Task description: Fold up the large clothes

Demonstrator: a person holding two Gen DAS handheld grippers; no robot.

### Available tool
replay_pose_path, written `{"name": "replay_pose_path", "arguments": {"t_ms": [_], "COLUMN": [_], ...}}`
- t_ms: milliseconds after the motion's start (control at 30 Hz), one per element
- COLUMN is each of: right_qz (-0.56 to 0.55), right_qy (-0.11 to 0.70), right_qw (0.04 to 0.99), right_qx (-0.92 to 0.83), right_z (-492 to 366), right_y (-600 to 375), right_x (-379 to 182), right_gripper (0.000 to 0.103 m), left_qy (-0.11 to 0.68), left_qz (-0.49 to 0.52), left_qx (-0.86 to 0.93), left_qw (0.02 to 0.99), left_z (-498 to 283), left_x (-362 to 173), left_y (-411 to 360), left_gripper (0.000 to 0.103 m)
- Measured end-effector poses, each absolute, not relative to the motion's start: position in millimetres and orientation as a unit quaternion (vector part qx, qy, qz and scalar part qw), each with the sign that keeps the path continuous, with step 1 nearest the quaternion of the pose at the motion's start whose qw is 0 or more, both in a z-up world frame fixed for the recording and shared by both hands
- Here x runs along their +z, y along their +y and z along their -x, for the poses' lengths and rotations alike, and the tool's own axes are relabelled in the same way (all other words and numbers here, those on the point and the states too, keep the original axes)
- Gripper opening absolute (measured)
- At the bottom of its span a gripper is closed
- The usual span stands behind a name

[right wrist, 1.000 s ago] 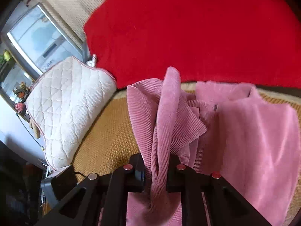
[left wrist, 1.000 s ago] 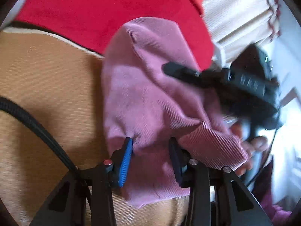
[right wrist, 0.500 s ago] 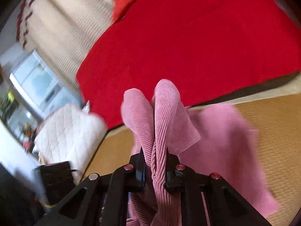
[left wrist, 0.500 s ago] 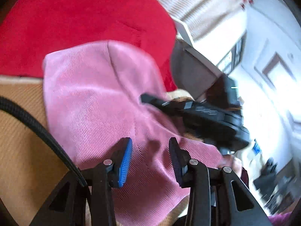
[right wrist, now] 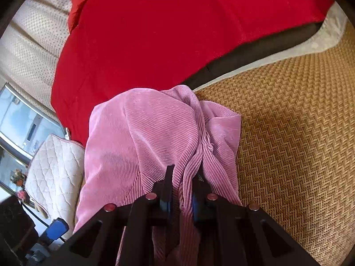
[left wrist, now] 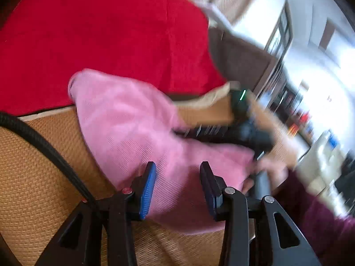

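Note:
A pink ribbed garment point(left wrist: 133, 128) lies bunched on a tan woven mat point(left wrist: 40, 166). My left gripper point(left wrist: 177, 177) is open and empty, its blue-padded fingers point(left wrist: 148, 188) just above the cloth's near part. My right gripper point(right wrist: 182, 186) is shut on a bunched fold of the pink garment point(right wrist: 144, 133), which drapes forward from the jaws. The right gripper also shows in the left wrist view point(left wrist: 239, 130), blurred, at the cloth's right edge, with the person's hand behind it.
A large red cushion point(right wrist: 177, 28) lies behind the garment. A white quilted cushion point(right wrist: 53, 168) sits at the left of the right wrist view. The woven mat point(right wrist: 288, 144) stretches to the right. A black cable point(left wrist: 44, 144) crosses the mat at left.
The right gripper has lowered the held cloth toward the mat, and the garment now drapes forward instead of standing up. The left wrist view has swung right; the left gripper stays open.

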State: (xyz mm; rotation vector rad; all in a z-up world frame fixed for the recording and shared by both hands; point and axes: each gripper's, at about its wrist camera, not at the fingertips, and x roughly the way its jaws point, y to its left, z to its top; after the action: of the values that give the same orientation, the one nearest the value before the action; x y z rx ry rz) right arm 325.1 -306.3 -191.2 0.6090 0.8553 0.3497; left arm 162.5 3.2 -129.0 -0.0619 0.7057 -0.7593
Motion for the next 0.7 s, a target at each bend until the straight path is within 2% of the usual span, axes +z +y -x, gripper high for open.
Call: {"name": "replay_pose_path", "arguments": {"t_ms": [100,267,367,467,633,700], "right_qz": [-0.274,-0.267,-0.294,-0.307,-0.266,-0.23], "right_qy": [0.409,0.408,0.411,0.404,0.333,0.345], "right_qw": [0.856,0.859,0.851,0.854,0.893,0.897], "right_qx": [0.158,0.156,0.146,0.11,0.146,0.151], "right_z": [-324.5,-329.3,-322.3,-301.2,-241.7,-223.1], "right_y": [-308.3,-296.0,-300.4,-310.0,-301.6,-283.1], "right_x": [-191.6,-192.3,-192.1,-166.6,-117.7,-114.6], "right_gripper": [0.013,0.013,0.017,0.022,0.022,0.022], "left_qy": [0.331,0.343,0.338,0.342,0.346,0.348], "left_qz": [-0.034,-0.045,-0.046,-0.05,-0.054,-0.054], "left_qx": [-0.353,-0.343,-0.341,-0.341,-0.342,-0.342], "left_qw": [0.874,0.874,0.876,0.874,0.872,0.871], "left_z": [-156.2,-170.4,-169.9,-170.5,-177.7,-181.0], "left_x": [-148.0,-144.4,-143.5,-145.1,-147.7,-146.0], "left_y": [-9.3,-23.1,-24.1,-23.9,-29.8,-33.4], "left_gripper": [0.044,0.045,0.045,0.045,0.045,0.045]}}
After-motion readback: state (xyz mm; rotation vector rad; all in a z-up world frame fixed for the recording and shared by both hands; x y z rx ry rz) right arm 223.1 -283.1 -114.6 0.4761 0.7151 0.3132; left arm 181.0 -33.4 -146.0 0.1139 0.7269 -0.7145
